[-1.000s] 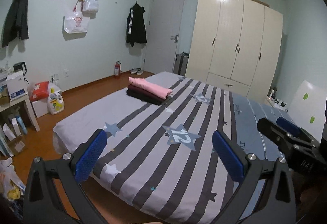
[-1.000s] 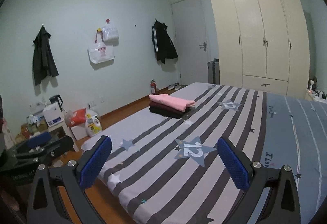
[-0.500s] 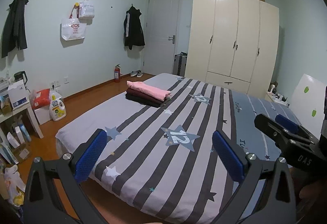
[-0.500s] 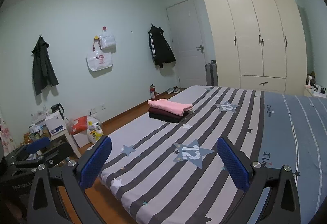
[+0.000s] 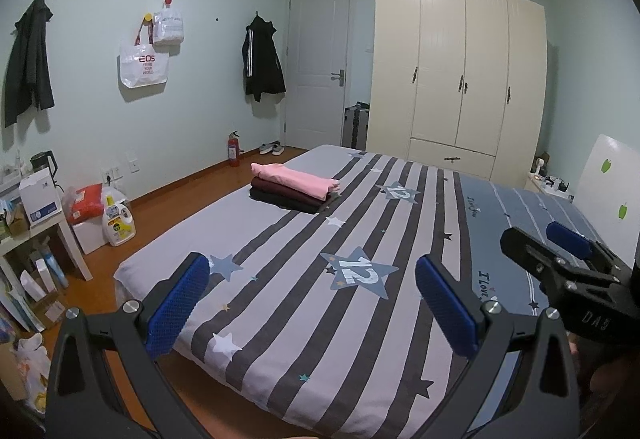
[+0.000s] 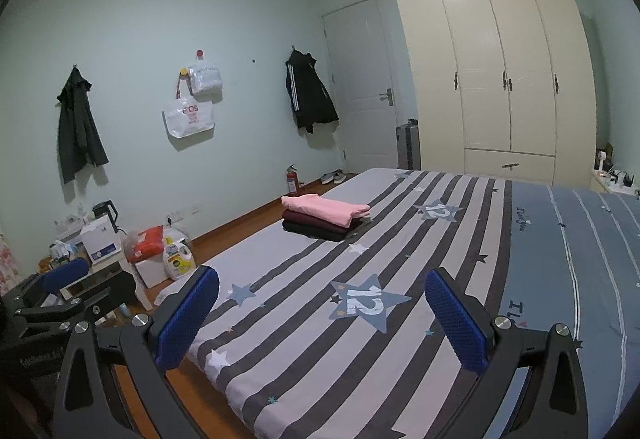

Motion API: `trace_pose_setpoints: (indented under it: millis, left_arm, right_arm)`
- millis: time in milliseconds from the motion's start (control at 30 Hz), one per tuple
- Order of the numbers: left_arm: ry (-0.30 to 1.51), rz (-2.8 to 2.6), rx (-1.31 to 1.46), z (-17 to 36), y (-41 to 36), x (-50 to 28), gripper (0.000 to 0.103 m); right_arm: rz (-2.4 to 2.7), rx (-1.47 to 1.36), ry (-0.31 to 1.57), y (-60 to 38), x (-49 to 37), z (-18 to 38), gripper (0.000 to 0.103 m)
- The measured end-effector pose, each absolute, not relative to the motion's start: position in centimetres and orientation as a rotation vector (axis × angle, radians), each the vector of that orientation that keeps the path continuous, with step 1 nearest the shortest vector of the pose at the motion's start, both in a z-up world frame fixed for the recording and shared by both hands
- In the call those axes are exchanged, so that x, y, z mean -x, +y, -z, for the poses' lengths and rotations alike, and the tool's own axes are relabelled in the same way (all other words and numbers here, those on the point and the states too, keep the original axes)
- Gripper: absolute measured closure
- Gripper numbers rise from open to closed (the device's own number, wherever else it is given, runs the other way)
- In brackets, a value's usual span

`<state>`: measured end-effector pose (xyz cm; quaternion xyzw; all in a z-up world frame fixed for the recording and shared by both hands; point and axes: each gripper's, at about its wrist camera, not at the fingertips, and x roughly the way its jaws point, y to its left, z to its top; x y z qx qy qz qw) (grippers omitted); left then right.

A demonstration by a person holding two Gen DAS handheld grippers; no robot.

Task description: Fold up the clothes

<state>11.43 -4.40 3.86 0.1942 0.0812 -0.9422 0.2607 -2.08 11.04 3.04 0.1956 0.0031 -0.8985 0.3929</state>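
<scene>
right claw (image 5: 560,251) half cut off; folded stack (image 5: 294,189) clear

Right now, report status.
Left gripper and right gripper open, empty, above the bed. Folded stack far side, untouched. Nothing in the way.

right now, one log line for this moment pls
left gripper: open, empty | right gripper: open, empty | folded clothes stack: on bed
</scene>
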Motion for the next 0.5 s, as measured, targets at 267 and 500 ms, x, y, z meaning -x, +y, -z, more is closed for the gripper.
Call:
trace_pose_setpoints:
  millis: [267, 500]
  left_arm:
    - [0.219, 2.548, -0.517, -4.02, -4.31, -11.63, 0.001]
    - [0.213, 2.547, -0.511, -4.02, -4.21, -11.63, 0.001]
  right_arm:
    - [2.285, -0.511, 0.021, 10.82, 2.13, -2.71, 0.001]
    - [2.284, -0.507, 0.022, 11.00, 2.05, -2.76, 0.001]
